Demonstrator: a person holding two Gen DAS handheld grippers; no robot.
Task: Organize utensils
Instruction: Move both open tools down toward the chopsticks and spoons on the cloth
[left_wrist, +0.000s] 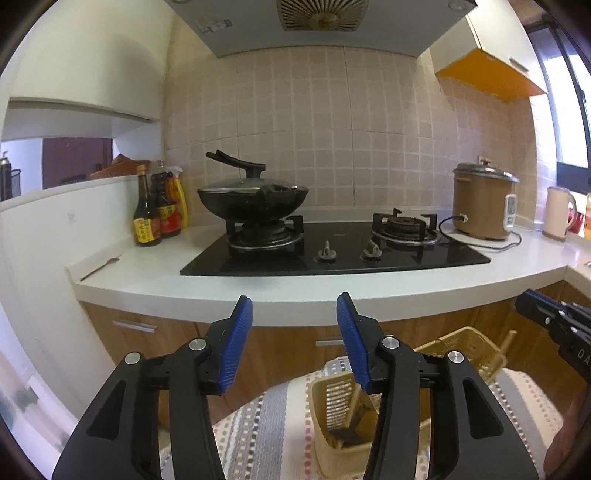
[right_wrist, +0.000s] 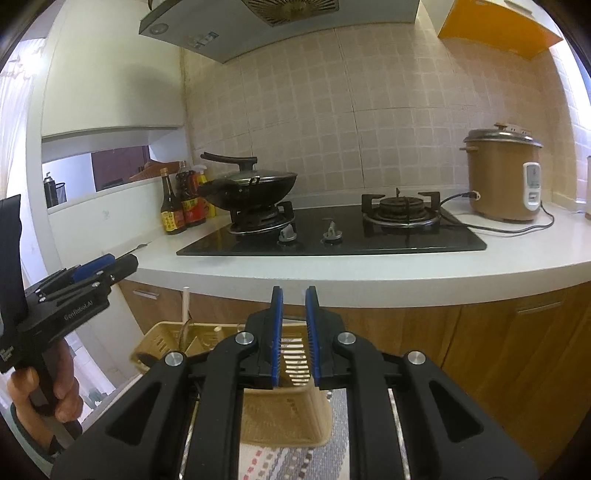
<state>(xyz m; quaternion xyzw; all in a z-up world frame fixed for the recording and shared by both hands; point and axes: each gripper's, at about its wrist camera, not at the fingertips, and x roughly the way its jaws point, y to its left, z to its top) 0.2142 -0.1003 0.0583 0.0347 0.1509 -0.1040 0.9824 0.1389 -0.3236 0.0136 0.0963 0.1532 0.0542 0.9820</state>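
The left tongs (left_wrist: 294, 341) stand wide open with nothing between their blue pads, held level in front of the desk (left_wrist: 295, 288) edge. Just below and beyond them, on a striped cloth (left_wrist: 266, 424), sits a tan slotted utensil holder (left_wrist: 332, 406); a utensil (left_wrist: 354, 406) with a pale handle leans inside it, its dark end down in the holder. The holder lies under the right finger of the left tongs, apart from both pads. Behind the holder a larger tan basket (left_wrist: 469, 343) rests on the same cloth.

The right tongs (right_wrist: 294, 339) are nearly closed, a narrow gap left between the pads, and the slotted wall of the utensil holder (right_wrist: 291, 398) shows through that gap; whether the pads touch it cannot be told. To the left of the holder, the tan basket (right_wrist: 166, 339) carries a white stick-like utensil (right_wrist: 184, 314) standing upright. Further left, the person's left hand (right_wrist: 44, 387) grips the handle of the other tool.

Beyond the holder, the desk carries a black gas hob (left_wrist: 332, 251) with a lidded wok (left_wrist: 253, 199) on its left burner. Left of the hob stand sauce bottles (left_wrist: 159, 206), and a thin dark utensil (left_wrist: 99, 267) lies on the desk near its left corner. Right of the hob sits a brown rice cooker (left_wrist: 484, 199), its cord trailing across the desk.
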